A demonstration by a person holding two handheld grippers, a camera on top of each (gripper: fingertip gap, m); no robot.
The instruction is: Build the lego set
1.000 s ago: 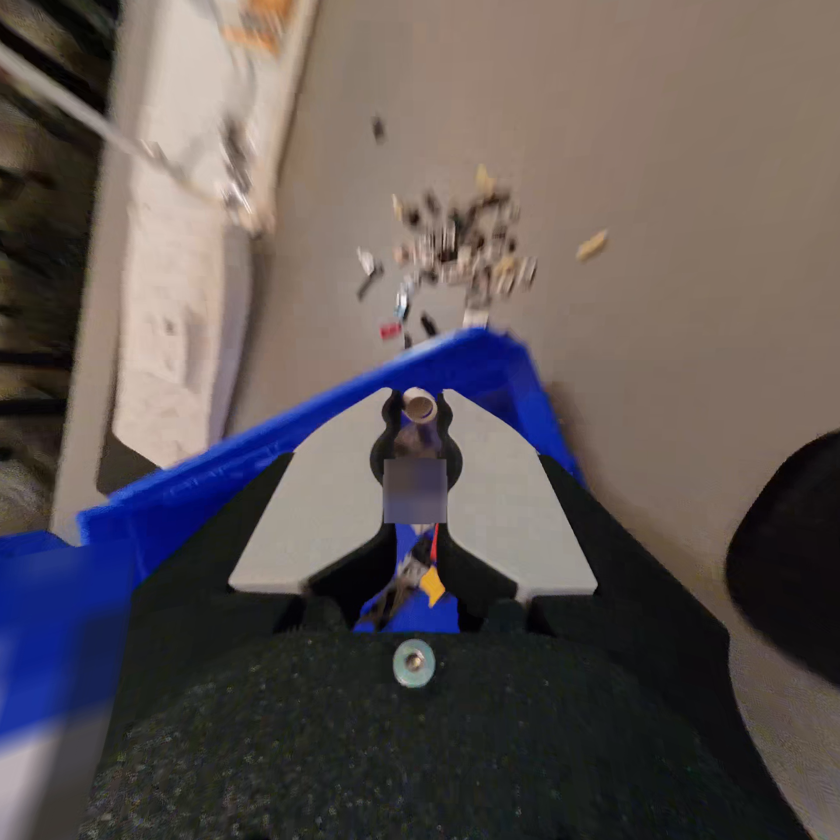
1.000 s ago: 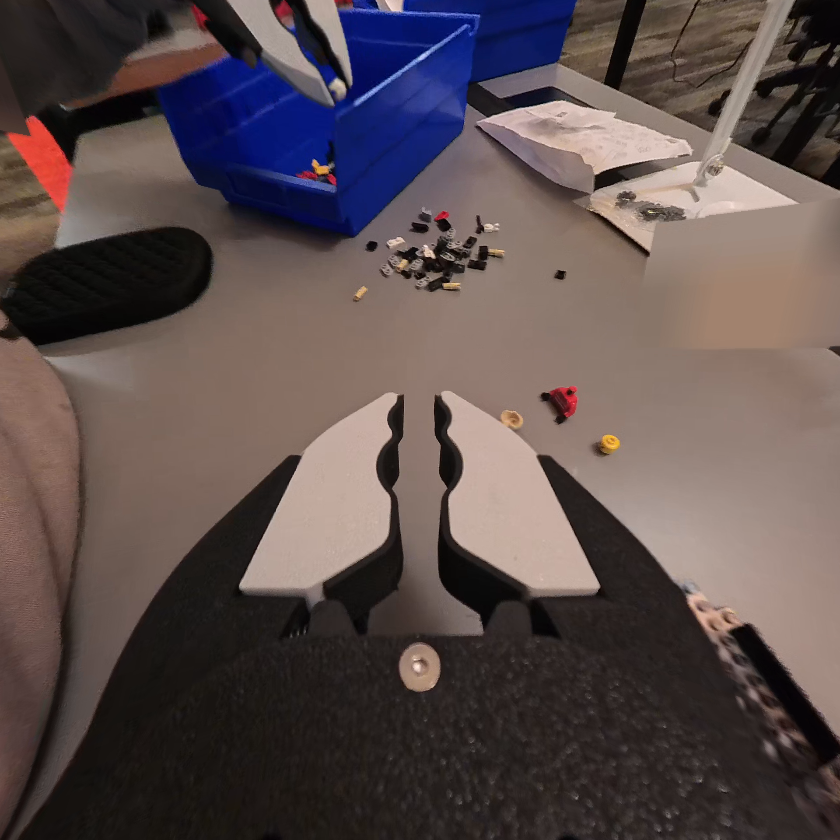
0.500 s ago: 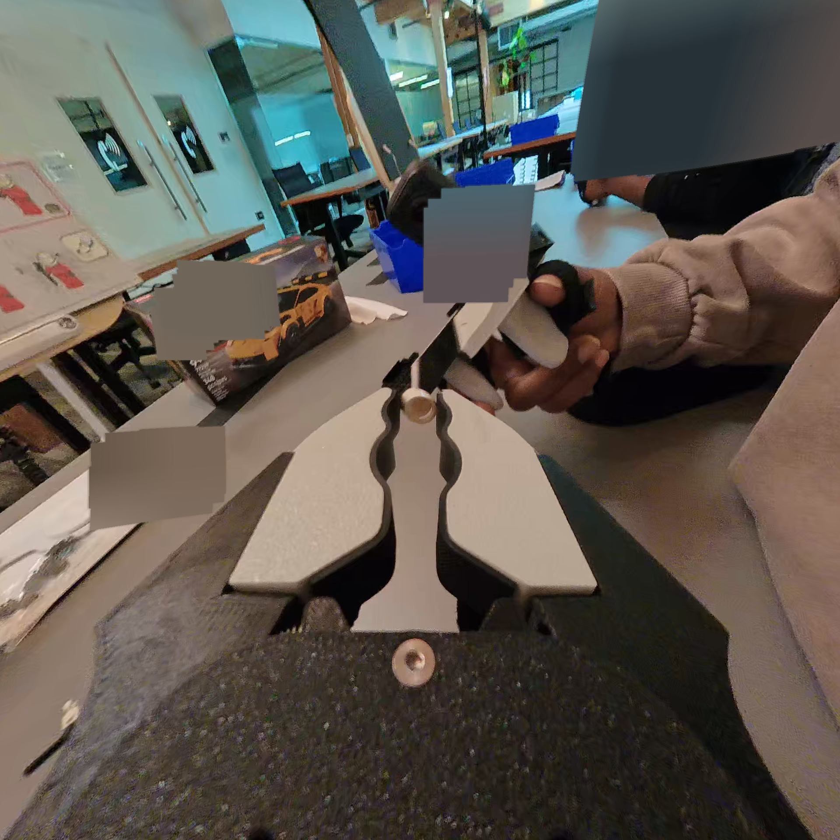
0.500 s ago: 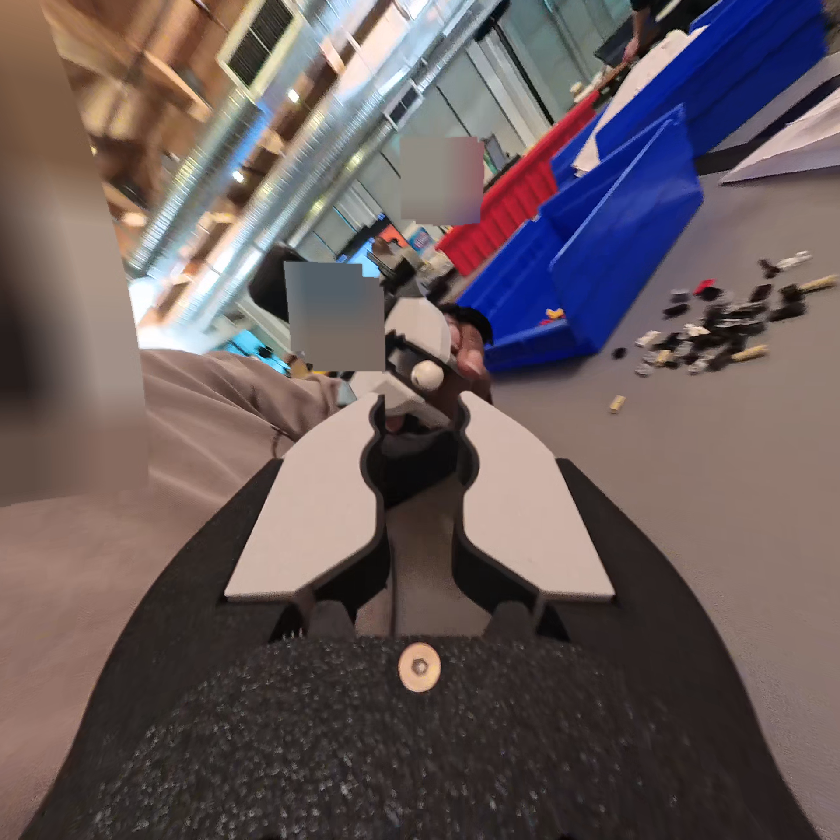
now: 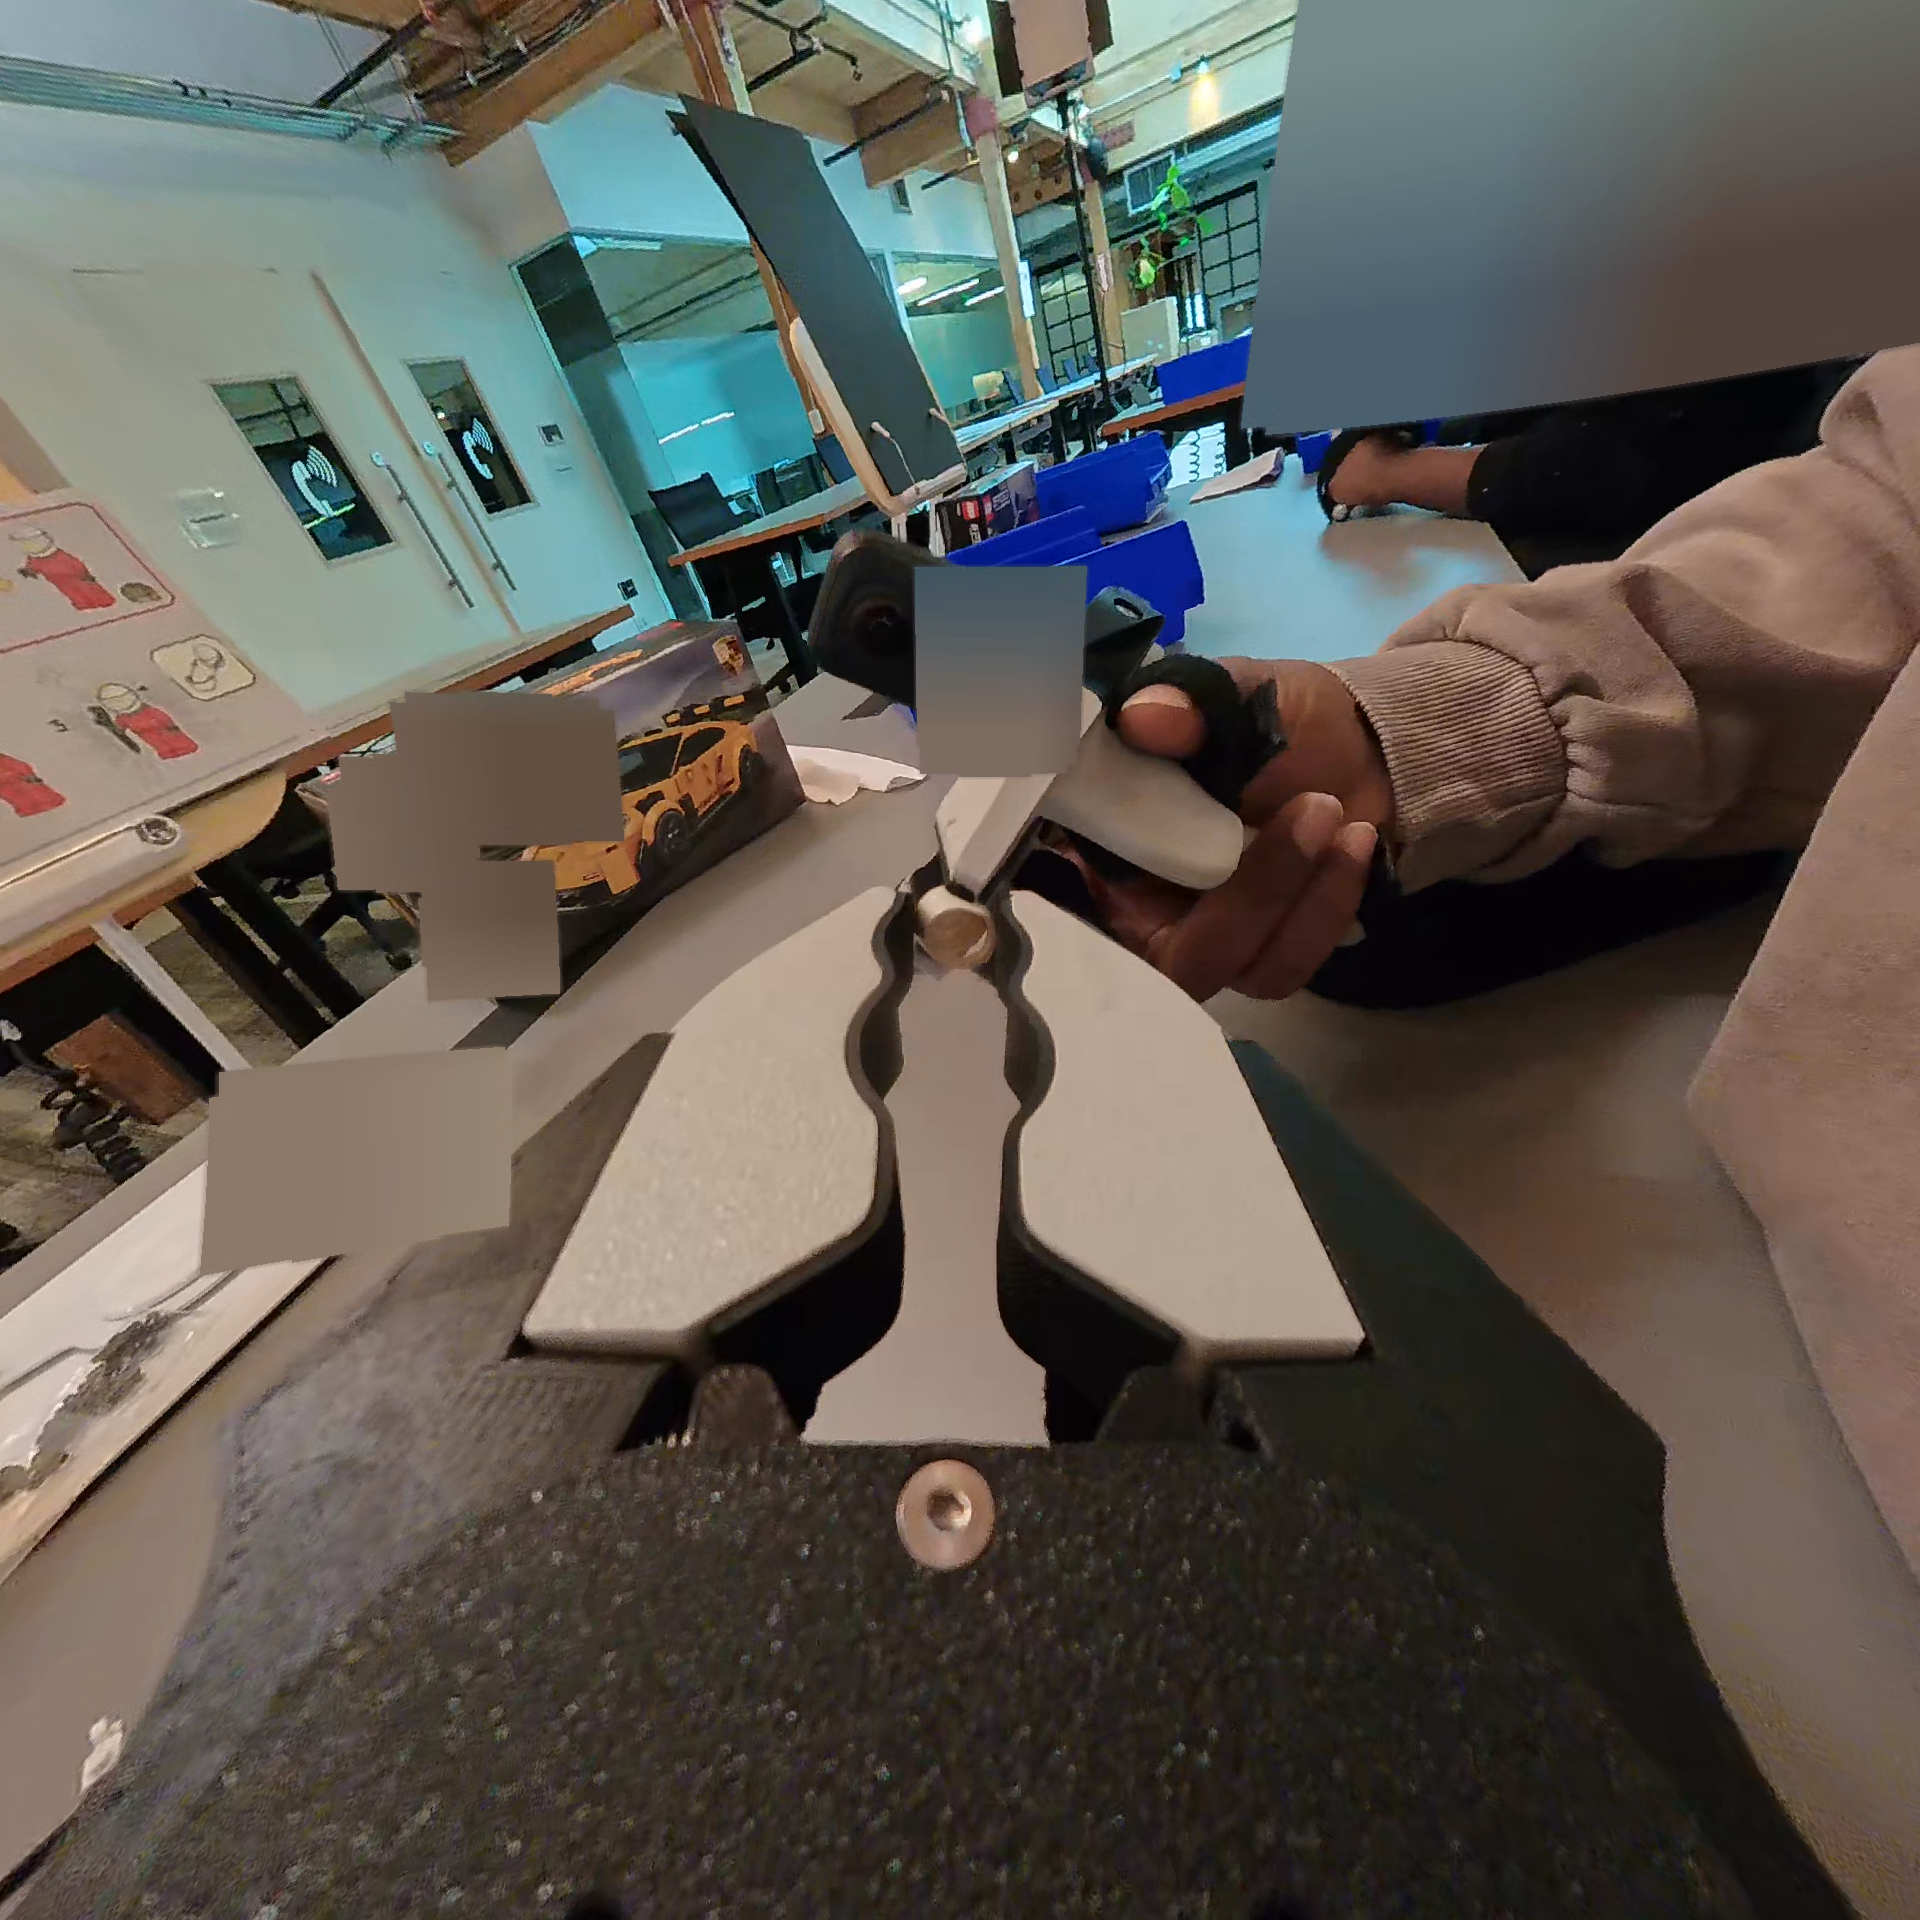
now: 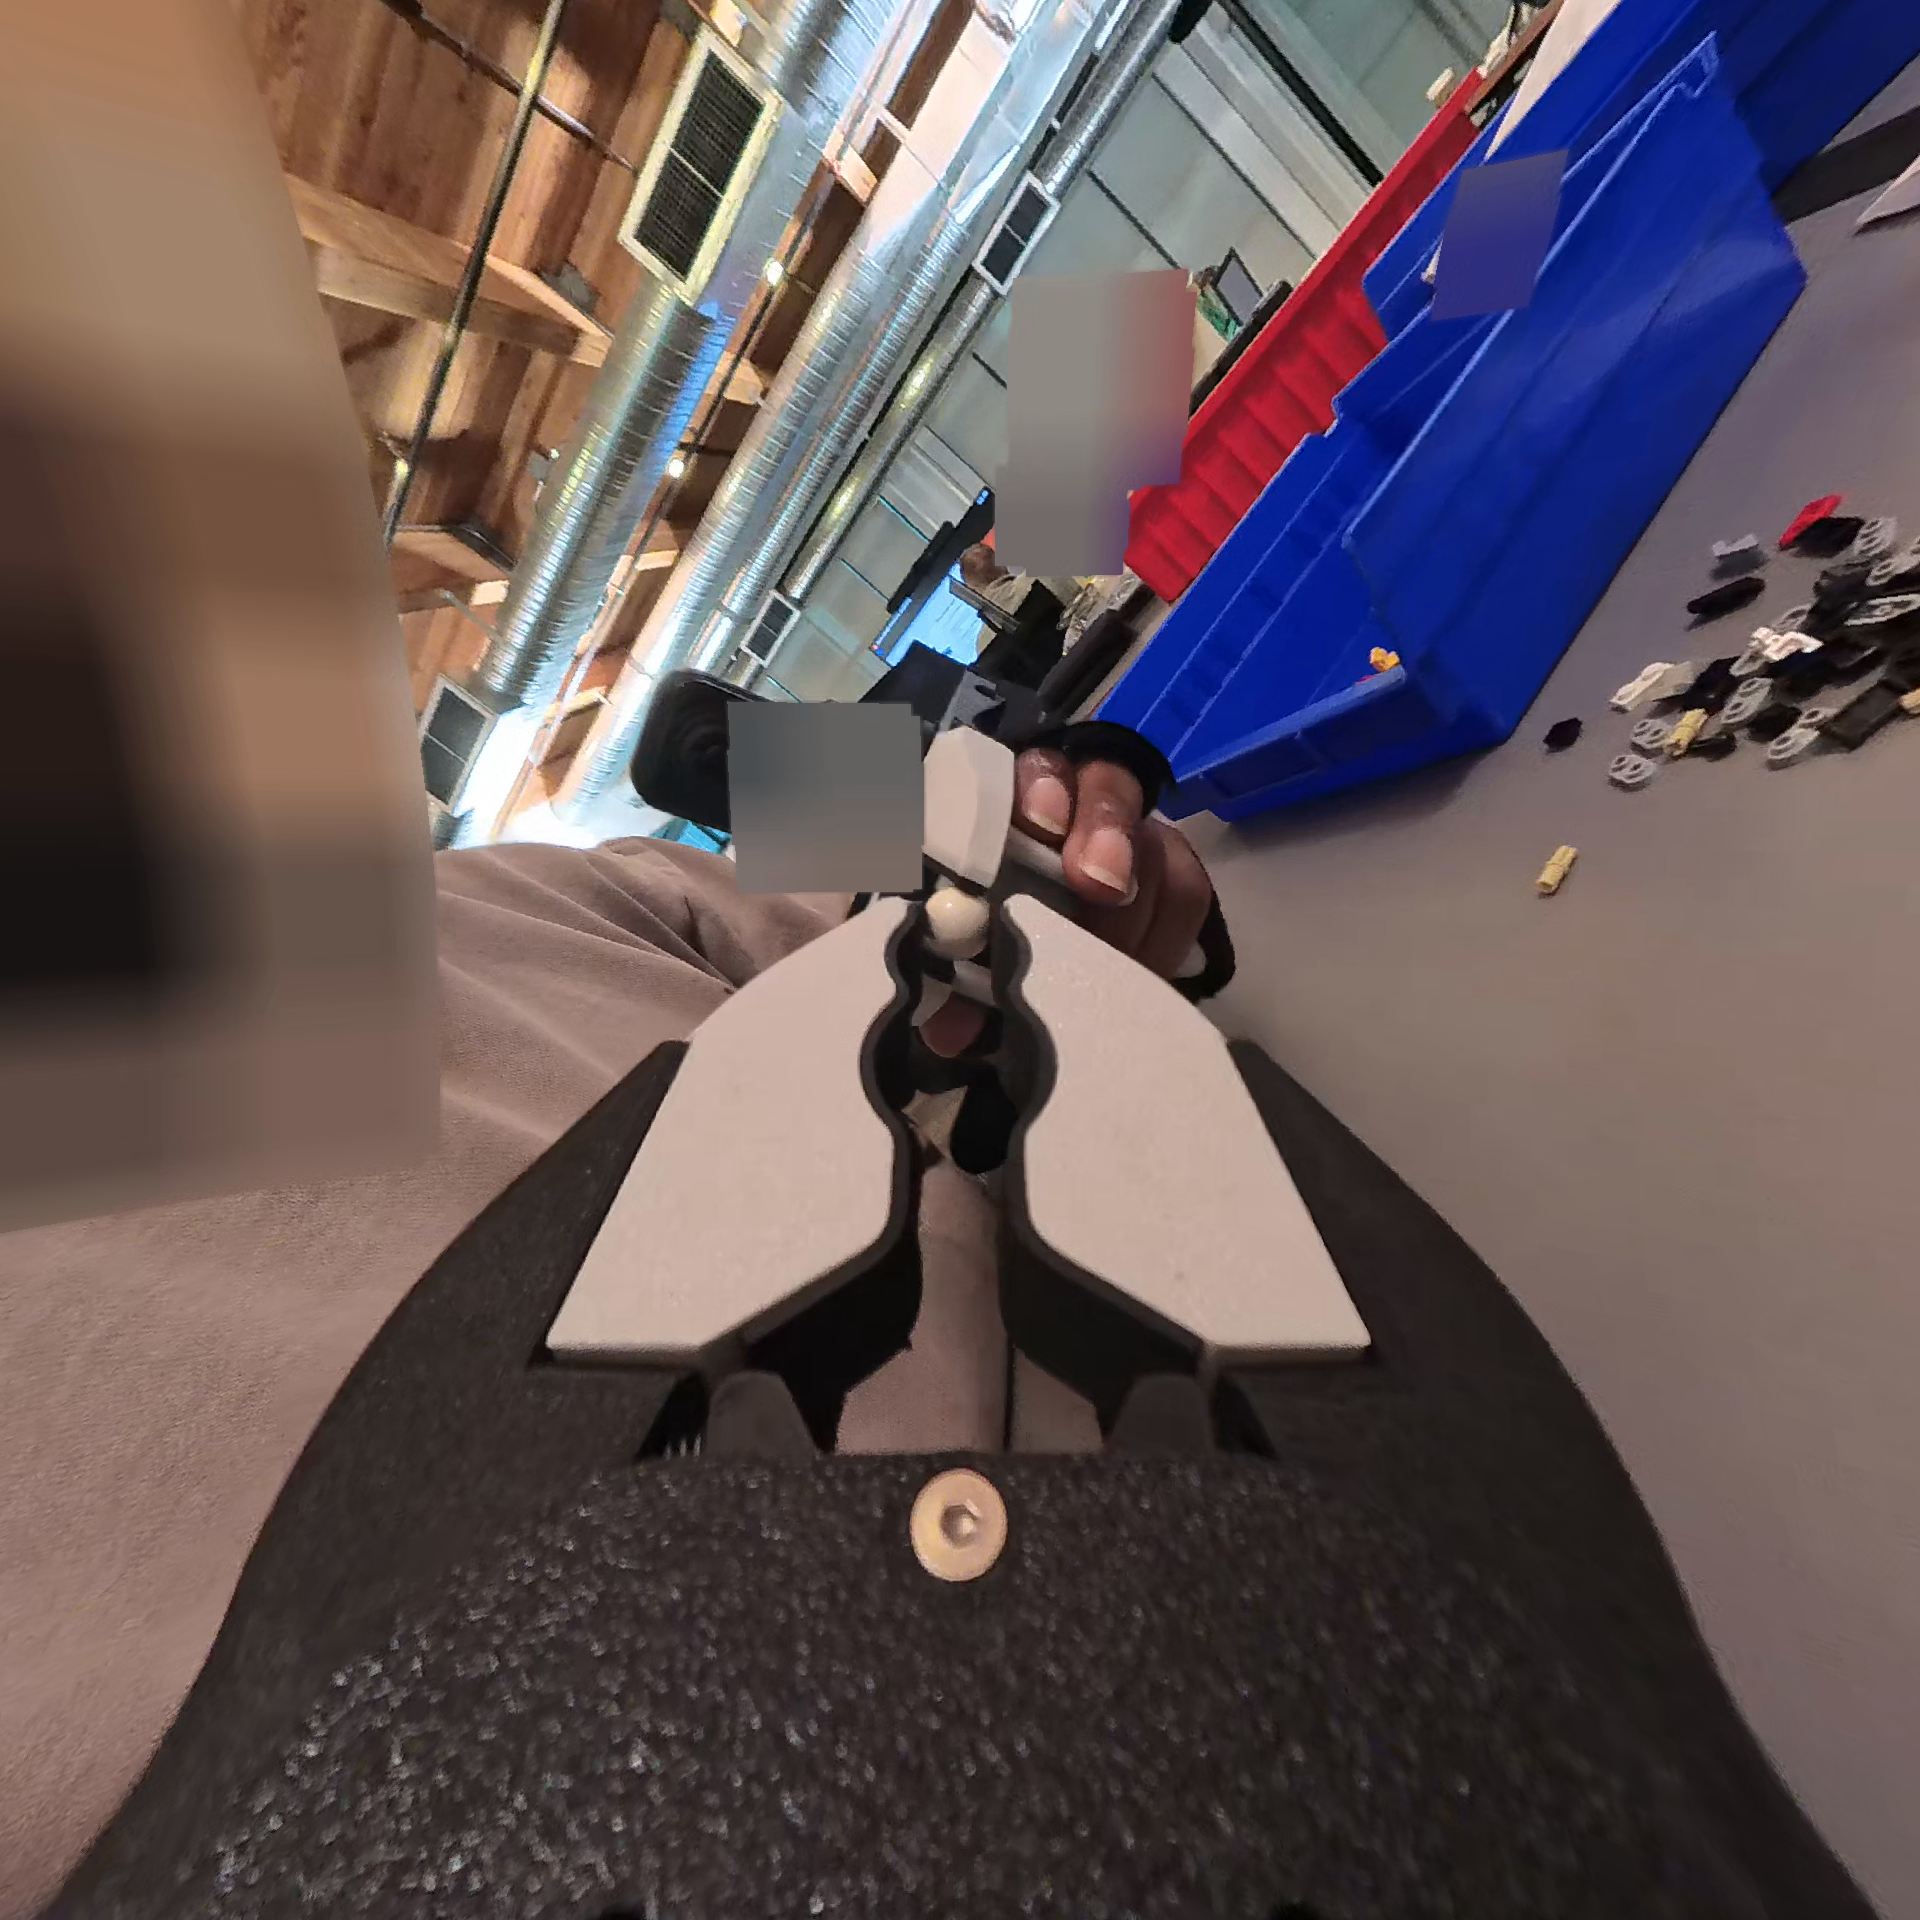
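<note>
A small cream round lego piece (image 5: 956, 932) is held between the tips of my left gripper (image 5: 954, 920), which is shut on it, a little above the grey table (image 5: 1455, 1091). My right gripper (image 6: 956, 920) faces the left one tip to tip. Its pads stand close against the sides of the same piece (image 6: 954, 917), whose rounded end shows between them. In the left wrist view the right gripper (image 5: 971, 878) comes in from the upper right, held by a hand (image 5: 1278, 831). In the right wrist view the left gripper's fingers (image 6: 966, 800) lie above and below the piece.
A pile of small loose lego pieces (image 6: 1787, 675) lies on the table in front of a blue bin (image 6: 1558, 468), with a lone tan piece (image 6: 1555, 868) nearer. The set's box with a yellow car (image 5: 675, 800) stands at the back left. A paper sheet (image 5: 94, 1351) lies at the left edge. The tips of both grippers are at nearly the same place.
My left gripper carried the piece from over the blue bin to in front of the person. My right gripper rose from the table, turned to face it, and its jaws narrowed around the piece.
</note>
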